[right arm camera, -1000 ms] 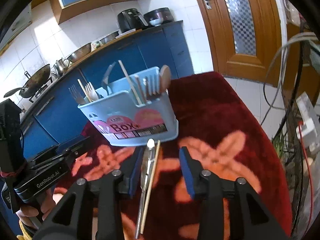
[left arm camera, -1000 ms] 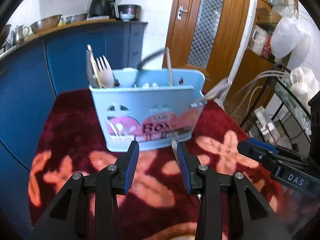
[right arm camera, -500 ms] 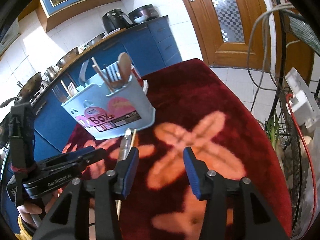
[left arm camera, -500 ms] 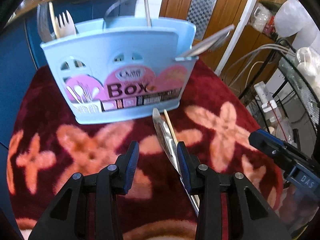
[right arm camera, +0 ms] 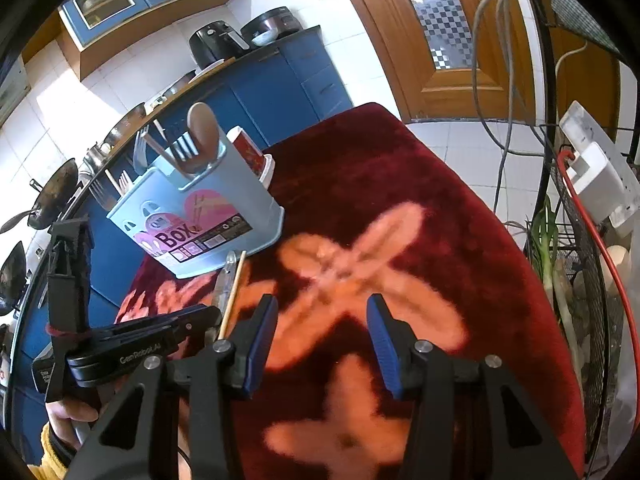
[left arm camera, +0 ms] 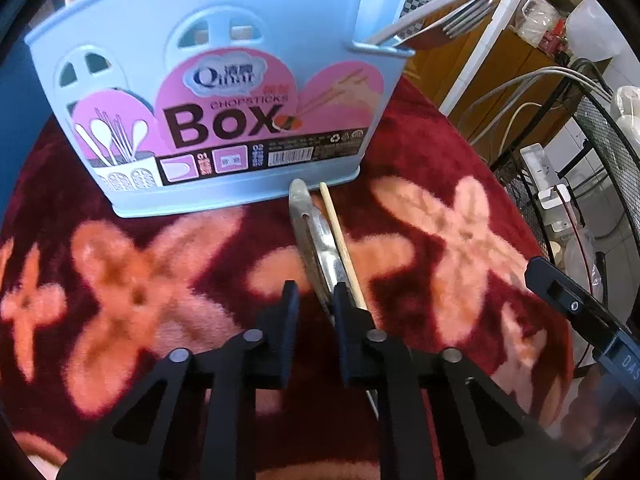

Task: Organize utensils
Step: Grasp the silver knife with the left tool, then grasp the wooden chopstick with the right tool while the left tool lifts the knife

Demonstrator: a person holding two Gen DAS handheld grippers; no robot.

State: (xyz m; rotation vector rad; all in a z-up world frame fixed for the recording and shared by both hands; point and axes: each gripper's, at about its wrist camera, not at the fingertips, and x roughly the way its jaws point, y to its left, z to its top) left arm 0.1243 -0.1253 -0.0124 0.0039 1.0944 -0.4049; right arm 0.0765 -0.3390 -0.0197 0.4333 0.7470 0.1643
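I see table surface under dark red plush cloth (left arm camera: 420, 152) with salmon flower shapes. Light blue chopsticks box (left arm camera: 224, 92) stands on it, upper half of left view. Metal utensil (left arm camera: 316, 236) and wooden chopstick (left arm camera: 340, 240) lie side by side on cloth, tips at box base.

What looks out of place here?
A metal utensil and a wooden chopstick lie loose on the red floral cloth before the blue utensil box, not inside it like the rest.

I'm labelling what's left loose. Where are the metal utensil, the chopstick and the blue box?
metal utensil (left arm camera: 320, 232), left wrist view, mid handle.
chopstick (left arm camera: 338, 236), left wrist view, mid shaft.
blue box (left arm camera: 132, 28), left wrist view, bare front wall.
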